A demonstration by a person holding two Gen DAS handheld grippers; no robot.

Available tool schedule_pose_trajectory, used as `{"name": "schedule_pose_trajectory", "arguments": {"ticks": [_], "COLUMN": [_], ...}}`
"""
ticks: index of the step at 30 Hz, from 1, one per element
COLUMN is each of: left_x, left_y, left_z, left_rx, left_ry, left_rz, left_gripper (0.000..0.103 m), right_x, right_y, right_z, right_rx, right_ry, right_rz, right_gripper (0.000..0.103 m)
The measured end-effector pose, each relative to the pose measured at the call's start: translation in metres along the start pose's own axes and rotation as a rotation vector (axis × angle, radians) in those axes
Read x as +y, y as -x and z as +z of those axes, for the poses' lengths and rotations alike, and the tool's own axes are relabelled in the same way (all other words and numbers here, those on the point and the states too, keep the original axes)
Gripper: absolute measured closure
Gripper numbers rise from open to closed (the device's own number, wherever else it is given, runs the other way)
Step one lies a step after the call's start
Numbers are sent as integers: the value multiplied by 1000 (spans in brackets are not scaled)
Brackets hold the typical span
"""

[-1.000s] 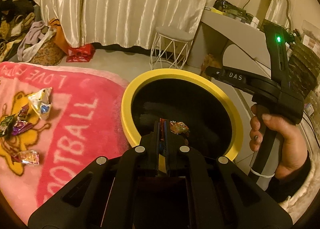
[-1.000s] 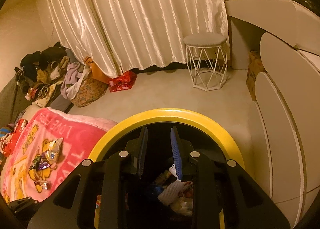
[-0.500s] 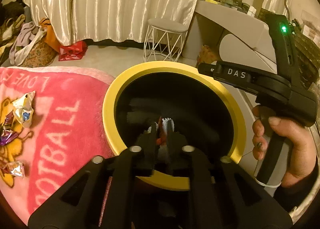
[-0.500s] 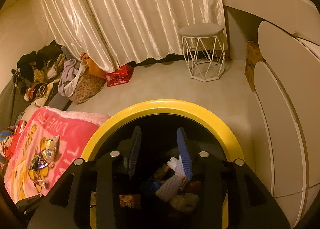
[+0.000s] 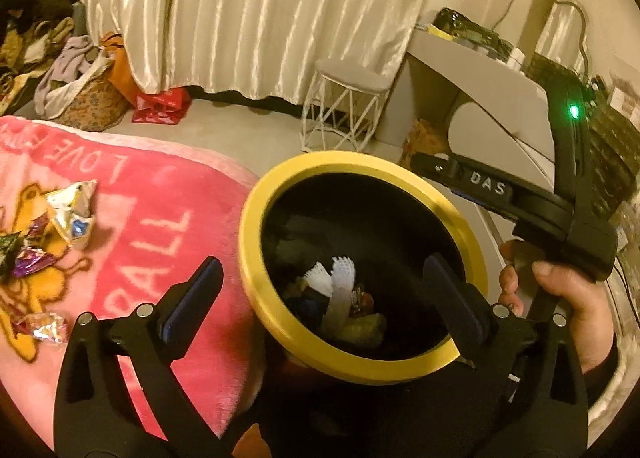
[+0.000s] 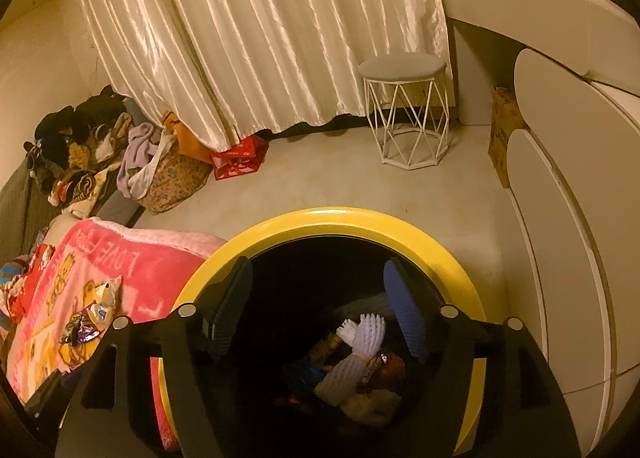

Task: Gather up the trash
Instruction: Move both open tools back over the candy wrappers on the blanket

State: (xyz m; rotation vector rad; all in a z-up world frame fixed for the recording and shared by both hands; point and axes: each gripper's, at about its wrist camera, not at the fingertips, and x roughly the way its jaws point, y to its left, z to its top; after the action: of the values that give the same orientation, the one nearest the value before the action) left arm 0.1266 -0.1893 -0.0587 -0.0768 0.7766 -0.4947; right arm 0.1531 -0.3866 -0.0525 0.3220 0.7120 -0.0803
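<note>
A black trash bin with a yellow rim (image 5: 256, 217) (image 6: 440, 242) stands beside the bed. Wrappers and a white foam sleeve (image 5: 340, 290) (image 6: 360, 354) lie at its bottom. My left gripper (image 5: 320, 298) is wide open and empty above the bin's near rim. My right gripper (image 6: 320, 302) is open and empty over the bin mouth; its body shows in the left wrist view (image 5: 520, 201). Several crumpled wrappers (image 5: 68, 213) (image 6: 96, 314) lie on the pink blanket (image 5: 160, 217) (image 6: 152, 266) to the left.
A white wire stool (image 6: 404, 109) stands on the floor before the cream curtain (image 6: 260, 37). A white dresser (image 6: 560, 177) runs along the right. A bag and a pile of clothes (image 6: 120, 161) sit at the left by a red bag (image 6: 240, 157).
My left gripper has opened wide and let go of the wrapper it held; the wrapper has dropped into the bin. My right gripper has opened wider over the bin.
</note>
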Motion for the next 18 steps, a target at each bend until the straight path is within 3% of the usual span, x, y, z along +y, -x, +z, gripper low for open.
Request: {"name": "schedule_pose_trajectory", "arguments": {"ticks": [18], "left_x": [50], "left_y": [48], "left_z": [6], "left_rx": [-102], "left_ry": [100], "left_rz": [141], "left_gripper": [11], "right_x": [46], "right_y": [11], "right_z": [-1], "right_rx": [-20], "right_ry": [100], "right_rz": [60], "right_gripper": [32]}}
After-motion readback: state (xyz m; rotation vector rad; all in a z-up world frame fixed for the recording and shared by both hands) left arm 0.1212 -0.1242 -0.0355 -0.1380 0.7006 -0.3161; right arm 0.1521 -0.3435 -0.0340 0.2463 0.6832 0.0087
